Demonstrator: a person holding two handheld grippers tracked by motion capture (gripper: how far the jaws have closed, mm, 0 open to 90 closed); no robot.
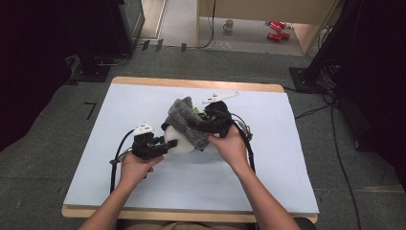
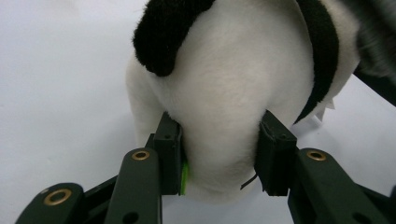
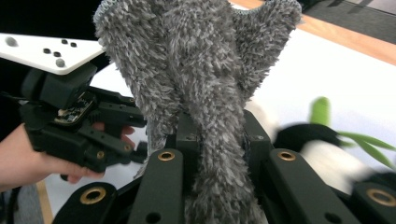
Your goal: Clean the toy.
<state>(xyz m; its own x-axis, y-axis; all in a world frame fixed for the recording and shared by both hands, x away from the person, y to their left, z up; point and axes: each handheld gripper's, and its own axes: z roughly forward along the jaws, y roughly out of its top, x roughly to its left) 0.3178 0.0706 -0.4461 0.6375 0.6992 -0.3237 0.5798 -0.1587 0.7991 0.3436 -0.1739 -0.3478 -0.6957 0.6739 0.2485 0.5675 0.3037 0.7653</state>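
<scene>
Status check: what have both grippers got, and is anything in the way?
Left gripper clamped on the plush panda. Right gripper shut on the grey fuzzy cloth, lifted over the panda. Nothing in the way on the table.

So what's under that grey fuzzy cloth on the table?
The grey cloth, pinched in the right gripper, drapes over a black-and-white plush panda that the left gripper squeezes. The panda's white body shows at the cloth's lower edge; its covered part stays hidden.

Shaggy grey cloth (image 1: 187, 120) draped over plush panda (image 1: 183, 143)
</scene>
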